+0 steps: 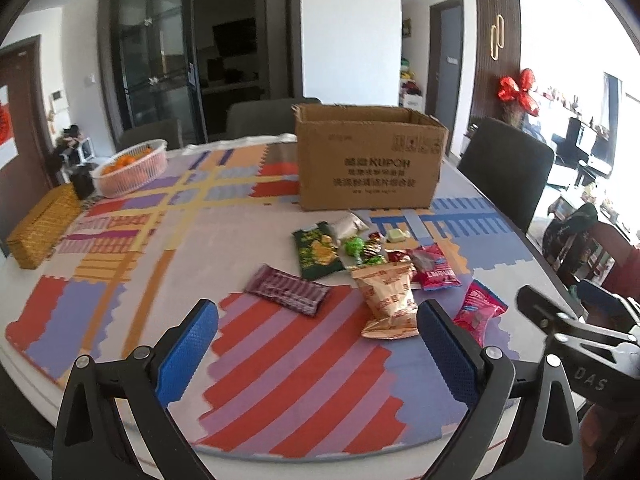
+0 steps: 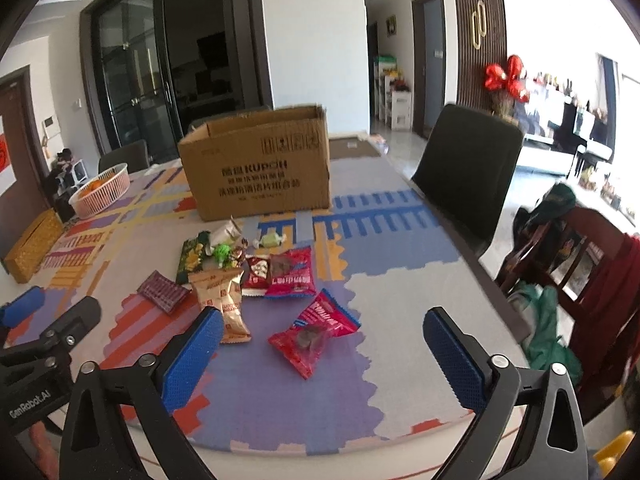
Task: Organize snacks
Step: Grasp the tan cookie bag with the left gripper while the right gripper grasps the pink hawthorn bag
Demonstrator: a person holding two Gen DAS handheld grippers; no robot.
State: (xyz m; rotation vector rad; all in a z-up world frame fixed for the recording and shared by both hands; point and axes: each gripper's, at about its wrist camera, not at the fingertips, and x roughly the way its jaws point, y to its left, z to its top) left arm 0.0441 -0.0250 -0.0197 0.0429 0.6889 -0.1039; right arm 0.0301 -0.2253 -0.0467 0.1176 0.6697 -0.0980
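Two red snack packets are lying on the patterned mat [image 2: 400, 300]: one red packet [image 2: 314, 334] nearest the right gripper [image 2: 322, 350], another [image 2: 291, 273] behind it. One beige packet [image 1: 390, 300], one purple bar [image 1: 286, 290], one green bag [image 1: 316, 254] and several small candies [image 1: 362, 248] are sitting before one open cardboard box [image 1: 368, 158]. Both grippers are hovering with jaws spread wide, empty; the left gripper [image 1: 318, 344] is facing the beige packet.
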